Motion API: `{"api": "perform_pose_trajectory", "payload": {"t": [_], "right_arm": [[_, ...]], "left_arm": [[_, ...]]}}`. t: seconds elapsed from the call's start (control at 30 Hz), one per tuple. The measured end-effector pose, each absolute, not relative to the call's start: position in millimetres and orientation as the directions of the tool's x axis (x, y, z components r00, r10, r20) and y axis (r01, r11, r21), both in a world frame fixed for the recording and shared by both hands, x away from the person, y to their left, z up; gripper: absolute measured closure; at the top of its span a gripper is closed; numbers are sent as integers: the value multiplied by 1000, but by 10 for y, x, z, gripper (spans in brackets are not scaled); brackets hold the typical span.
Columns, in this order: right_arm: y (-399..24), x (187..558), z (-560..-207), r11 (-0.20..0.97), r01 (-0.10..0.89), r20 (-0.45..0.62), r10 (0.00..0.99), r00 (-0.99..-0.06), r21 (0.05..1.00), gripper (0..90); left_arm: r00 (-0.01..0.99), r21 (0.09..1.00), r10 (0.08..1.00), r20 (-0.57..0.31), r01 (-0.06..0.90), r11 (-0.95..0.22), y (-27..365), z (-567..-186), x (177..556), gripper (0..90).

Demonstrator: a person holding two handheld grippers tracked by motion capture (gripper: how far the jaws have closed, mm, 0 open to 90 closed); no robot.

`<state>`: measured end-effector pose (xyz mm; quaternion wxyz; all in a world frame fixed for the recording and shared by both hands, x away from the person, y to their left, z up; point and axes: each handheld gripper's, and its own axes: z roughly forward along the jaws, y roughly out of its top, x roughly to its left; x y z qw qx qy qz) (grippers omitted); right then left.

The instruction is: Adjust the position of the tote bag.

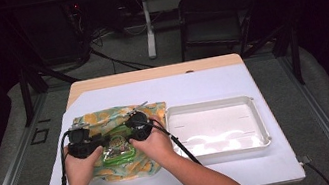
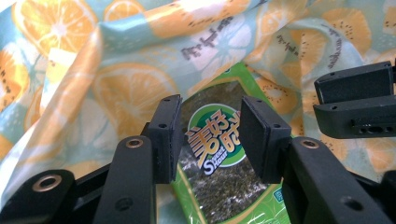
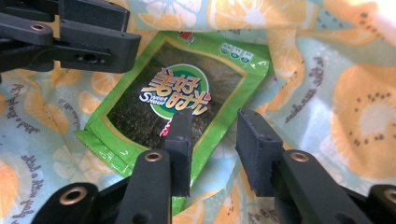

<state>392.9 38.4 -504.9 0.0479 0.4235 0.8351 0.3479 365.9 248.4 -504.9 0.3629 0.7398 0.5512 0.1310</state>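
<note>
A green seaweed snack packet (image 1: 118, 150) (image 2: 215, 154) (image 3: 173, 93) lies flat on a crumpled cloth printed with orange and kiwi slices (image 1: 116, 118) (image 2: 116, 79) (image 3: 336, 93). My left gripper (image 1: 103, 144) (image 2: 210, 123) comes in from the left. It hovers over the packet with its jaws open, and nothing is pinched between the pads. My right gripper (image 1: 127, 137) (image 3: 212, 135) faces it from the right, also open. One of its jaws is over the packet's near edge, the other over the cloth. Each gripper's jaw tips show in the other's view.
A white plastic tray (image 1: 259, 125) sits right of the cloth on the white table sheet (image 1: 211, 82). A dark chair (image 1: 213, 18) and table legs stand beyond the far edge. Cables trail from both grippers toward the person.
</note>
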Motion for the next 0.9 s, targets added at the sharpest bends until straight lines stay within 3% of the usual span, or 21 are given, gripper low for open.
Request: {"api": "perform_pose_trajectory", "payload": {"t": [0.3, 0.47, 0.73, 0.9], "right_arm": [[463, 3945, -5140, 428, 687, 181, 758, -627, 587, 672], [496, 3954, -5213, 461, 684, 158, 754, -638, 565, 683], [548, 3925, -5288, 476, 680, 149, 748, -646, 558, 786], [538, 3922, -5287, 482, 681, 146, 748, -648, 552, 798]], "left_arm": [[355, 656, 918, -176, 738, -159, 2439, -5117, 3624, 583], [334, 647, 919, -210, 752, -126, 2468, -5183, 3640, 541], [315, 625, 916, -250, 775, -96, 2529, -5246, 3659, 518], [315, 616, 916, -249, 781, -101, 2535, -5246, 3660, 517]]}}
